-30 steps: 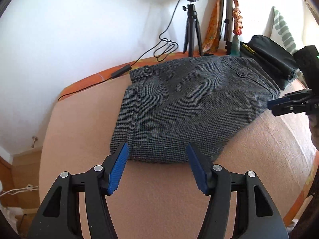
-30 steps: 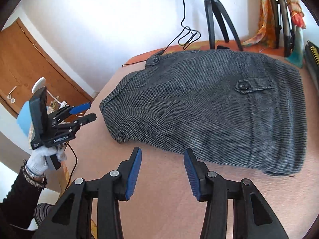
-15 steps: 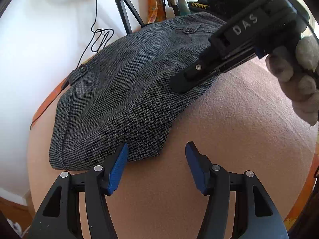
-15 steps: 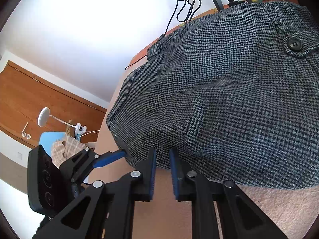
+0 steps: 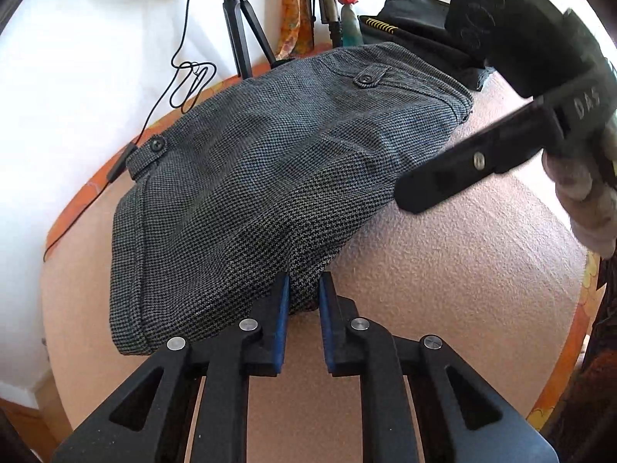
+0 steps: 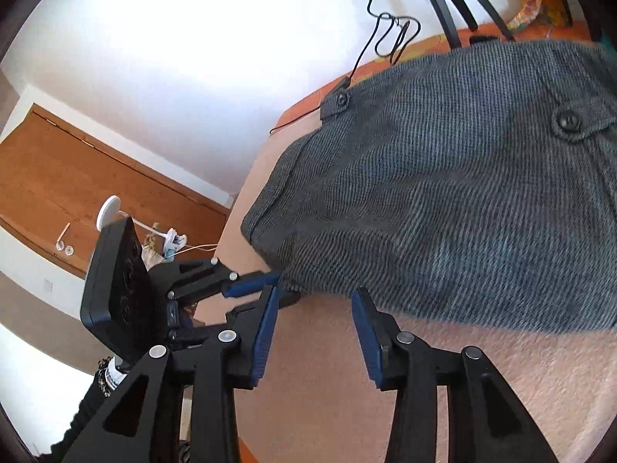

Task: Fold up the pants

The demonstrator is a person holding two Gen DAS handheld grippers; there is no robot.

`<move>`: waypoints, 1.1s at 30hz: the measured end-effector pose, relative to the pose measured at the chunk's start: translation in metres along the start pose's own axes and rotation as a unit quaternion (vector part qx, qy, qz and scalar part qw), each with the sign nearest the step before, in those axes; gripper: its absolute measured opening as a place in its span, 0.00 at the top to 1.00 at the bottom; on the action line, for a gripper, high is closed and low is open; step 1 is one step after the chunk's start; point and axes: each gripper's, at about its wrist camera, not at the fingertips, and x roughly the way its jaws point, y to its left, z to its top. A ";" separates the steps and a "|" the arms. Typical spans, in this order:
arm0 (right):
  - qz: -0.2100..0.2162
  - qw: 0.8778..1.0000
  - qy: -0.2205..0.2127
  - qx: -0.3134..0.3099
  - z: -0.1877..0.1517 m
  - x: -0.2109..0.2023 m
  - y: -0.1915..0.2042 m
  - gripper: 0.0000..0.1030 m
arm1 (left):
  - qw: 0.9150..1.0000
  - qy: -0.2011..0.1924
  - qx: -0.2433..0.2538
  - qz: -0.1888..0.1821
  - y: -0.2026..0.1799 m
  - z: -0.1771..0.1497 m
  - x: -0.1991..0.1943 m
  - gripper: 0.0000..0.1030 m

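Pants (image 5: 270,177) are lying already folded into a compact bundle on the pink table (image 5: 443,308), left gripper (image 5: 302,301) pinching their near corner, right gripper (image 6: 314,328) waiting wide, suggesting one more fold remaining.

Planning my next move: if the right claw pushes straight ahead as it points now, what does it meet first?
The near edge of the pants, just beyond the open right claw. The left claw sits off to its left, gripping that edge; depth is uncertain.

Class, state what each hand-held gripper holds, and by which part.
The left hand-held gripper pinches the pants at their near edge. The right hand-held gripper is open, holding nothing.
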 end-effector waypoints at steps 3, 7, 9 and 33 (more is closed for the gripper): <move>0.023 0.999 -0.008 0.034 -0.004 0.015 -0.014 0.58 | 1.000 -0.005 -0.002 -0.003 0.004 0.005 -0.007 0.87; 0.040 0.994 -0.066 0.079 0.009 0.021 -0.030 0.57 | 1.000 -0.006 0.003 -0.004 0.008 -0.001 -0.022 0.88; 0.049 0.992 -0.079 0.086 0.016 0.024 -0.031 0.57 | 1.000 -0.015 0.005 0.004 0.012 -0.003 -0.033 0.88; 0.001 0.993 0.009 0.116 0.007 0.095 0.002 0.88 | 0.988 0.021 -0.111 0.102 0.090 -0.033 0.018 0.87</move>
